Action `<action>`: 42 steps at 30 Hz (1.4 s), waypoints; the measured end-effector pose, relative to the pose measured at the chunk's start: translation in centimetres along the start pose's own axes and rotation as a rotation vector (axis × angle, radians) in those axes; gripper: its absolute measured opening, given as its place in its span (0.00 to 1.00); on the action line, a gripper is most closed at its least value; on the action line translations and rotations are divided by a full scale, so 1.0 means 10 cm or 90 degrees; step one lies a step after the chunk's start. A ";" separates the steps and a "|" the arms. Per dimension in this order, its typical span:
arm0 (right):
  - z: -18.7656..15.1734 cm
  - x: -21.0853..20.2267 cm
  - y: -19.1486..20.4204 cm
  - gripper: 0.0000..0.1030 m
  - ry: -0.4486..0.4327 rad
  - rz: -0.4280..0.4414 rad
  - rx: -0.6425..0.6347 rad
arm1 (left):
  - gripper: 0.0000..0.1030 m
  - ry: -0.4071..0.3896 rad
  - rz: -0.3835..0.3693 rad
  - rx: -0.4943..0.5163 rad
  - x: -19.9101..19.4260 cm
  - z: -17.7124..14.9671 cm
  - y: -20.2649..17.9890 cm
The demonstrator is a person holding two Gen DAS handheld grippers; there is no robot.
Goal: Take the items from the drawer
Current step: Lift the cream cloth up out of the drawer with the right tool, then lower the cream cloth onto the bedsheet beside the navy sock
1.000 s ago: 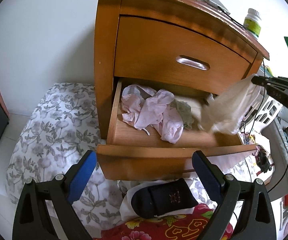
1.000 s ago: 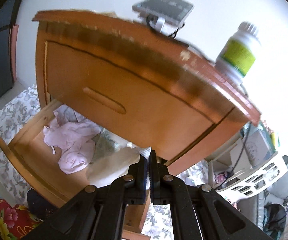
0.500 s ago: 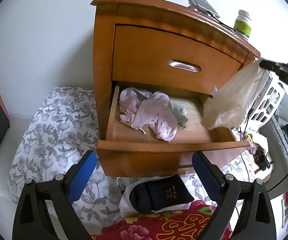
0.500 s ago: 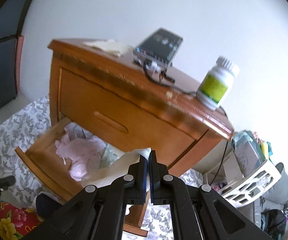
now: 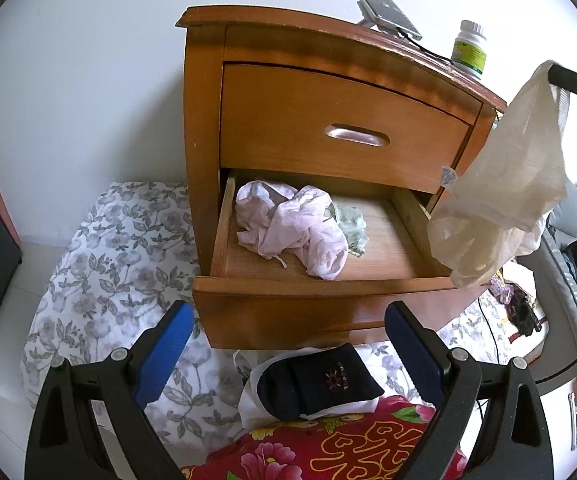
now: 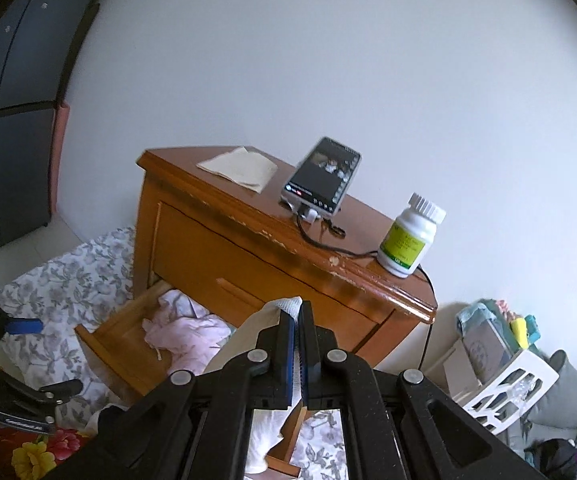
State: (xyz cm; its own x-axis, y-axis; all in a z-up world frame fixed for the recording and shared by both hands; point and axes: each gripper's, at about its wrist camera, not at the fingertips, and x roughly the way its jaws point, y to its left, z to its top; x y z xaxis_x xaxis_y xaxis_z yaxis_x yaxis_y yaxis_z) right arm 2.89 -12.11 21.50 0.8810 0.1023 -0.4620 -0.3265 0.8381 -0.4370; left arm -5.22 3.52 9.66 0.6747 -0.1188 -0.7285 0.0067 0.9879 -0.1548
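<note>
Left wrist view: left tongs spread wide, nothing held, lower frame. Cream cloth hung at right edge, clear of open drawer. Pink garment left inside, centre.

Right wrist view: right tongs clamped tight on cream cloth, bottom centre. Removal step judged in hand; next, cloth to be set down, pink garment fetched.

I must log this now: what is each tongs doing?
Left tongs: open, holding nothing.
Right tongs: closed on the cream-coloured thin cloth garment.
</note>
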 end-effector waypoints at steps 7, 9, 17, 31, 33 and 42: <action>0.01 -0.26 0.07 0.02 -0.026 0.012 -0.006 | 0.94 -0.011 0.004 0.004 -0.11 -0.02 -0.04; 0.01 -0.32 0.08 0.02 -0.031 0.015 -0.004 | 0.94 -0.014 0.006 0.004 -0.14 -0.02 -0.04; -0.10 -0.44 0.18 0.02 -0.022 0.043 -0.013 | 0.94 -0.026 0.015 -0.002 -0.26 -0.05 -0.04; -0.52 -0.04 0.55 0.02 0.081 0.127 -0.027 | 0.94 -0.017 0.022 -0.004 -0.24 -0.10 -0.01; -0.58 0.05 0.59 0.02 0.097 0.143 -0.020 | 0.94 -0.014 0.023 -0.006 -0.22 -0.10 0.00; -0.87 0.48 0.86 0.02 0.176 0.179 -0.017 | 0.94 0.009 0.020 -0.005 -0.10 -0.14 0.03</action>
State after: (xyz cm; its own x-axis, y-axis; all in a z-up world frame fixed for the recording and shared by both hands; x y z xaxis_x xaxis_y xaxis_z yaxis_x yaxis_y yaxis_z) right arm 1.34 -9.09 8.76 0.6316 0.1750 -0.7553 -0.5541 0.7833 -0.2819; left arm -6.94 3.82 9.41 0.6634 -0.0891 -0.7429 -0.0201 0.9904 -0.1367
